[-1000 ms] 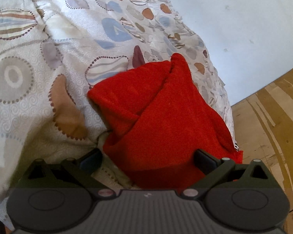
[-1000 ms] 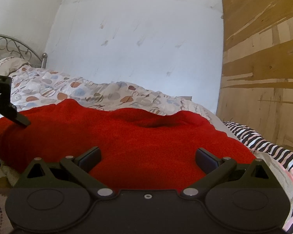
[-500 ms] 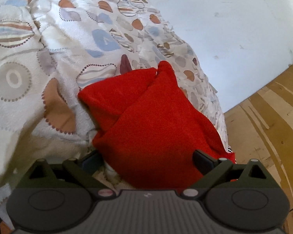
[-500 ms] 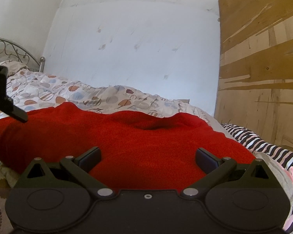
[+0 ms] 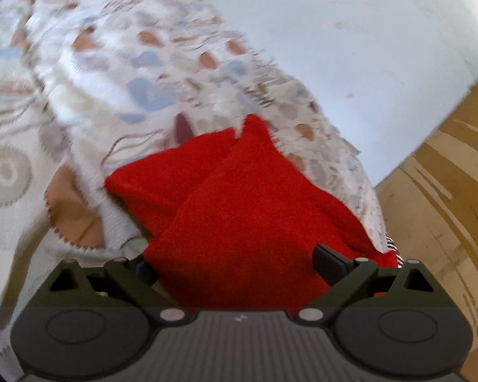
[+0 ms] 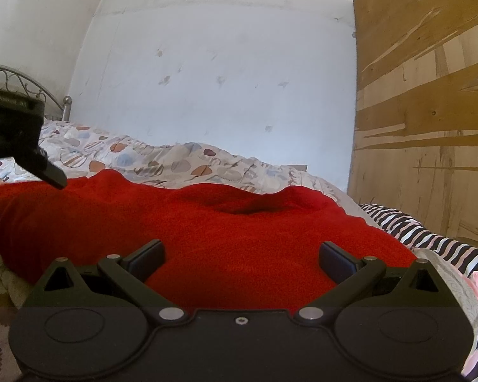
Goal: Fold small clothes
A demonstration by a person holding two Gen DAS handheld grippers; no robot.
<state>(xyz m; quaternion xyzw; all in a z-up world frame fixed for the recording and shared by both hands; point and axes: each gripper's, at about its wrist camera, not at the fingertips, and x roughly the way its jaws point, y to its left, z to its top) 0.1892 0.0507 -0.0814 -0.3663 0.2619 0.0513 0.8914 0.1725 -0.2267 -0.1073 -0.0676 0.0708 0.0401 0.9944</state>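
Observation:
A red fleece garment (image 5: 239, 210) lies folded on the patterned bedspread (image 5: 95, 73), one flap crossed over another. My left gripper (image 5: 235, 264) hovers open at its near edge, the cloth showing between the spread fingers. In the right wrist view the same red garment (image 6: 207, 232) fills the middle, and my right gripper (image 6: 242, 258) stands open low over its near side. The left gripper (image 6: 32, 146) shows there at the far left, above the cloth's left end, with one dark fingertip pointing down.
A black-and-white striped cloth (image 6: 430, 235) lies on the bed to the right of the red garment. A wooden wardrobe (image 6: 430, 111) rises at the right. A white wall (image 6: 223, 63) stands behind the bed, a metal headboard (image 6: 19, 82) at far left.
My left gripper has lifted and pulled back, so the red garment looks smaller and farther, and its view is blurred by motion. The right gripper has barely moved.

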